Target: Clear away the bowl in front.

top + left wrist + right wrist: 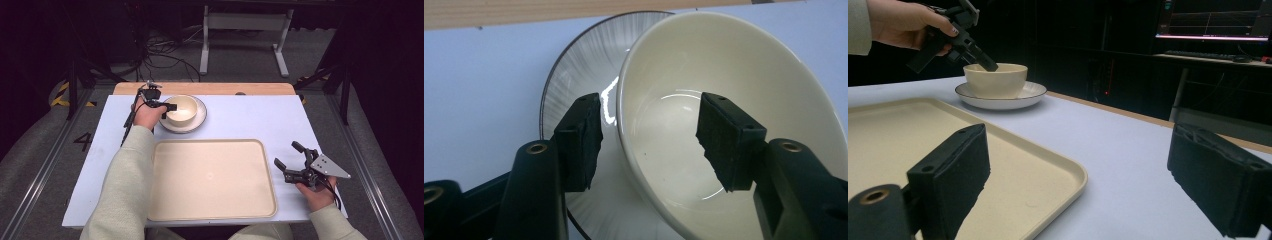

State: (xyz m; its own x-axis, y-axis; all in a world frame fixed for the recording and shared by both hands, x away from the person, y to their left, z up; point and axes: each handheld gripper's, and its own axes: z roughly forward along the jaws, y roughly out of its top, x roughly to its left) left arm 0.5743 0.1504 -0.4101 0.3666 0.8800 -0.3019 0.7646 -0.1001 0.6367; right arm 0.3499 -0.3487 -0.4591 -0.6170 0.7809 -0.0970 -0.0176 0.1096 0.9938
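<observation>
As my left gripper [649,135] straddles the bowl [724,125] rim near the desk's far edge, jaws half-wide and unpressed, I judge it glazed, slippery, breakable; grip the rim.

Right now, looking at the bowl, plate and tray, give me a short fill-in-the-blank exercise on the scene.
1. The bowl stands on a ____.
2. The left gripper has one jaw inside the bowl and the other ____ it, straddling the rim.
3. The tray holds ____.
4. The right gripper sits to the ____ of the tray in the high view, jaws wide apart.

Missing words: plate; outside; nothing; right
</observation>
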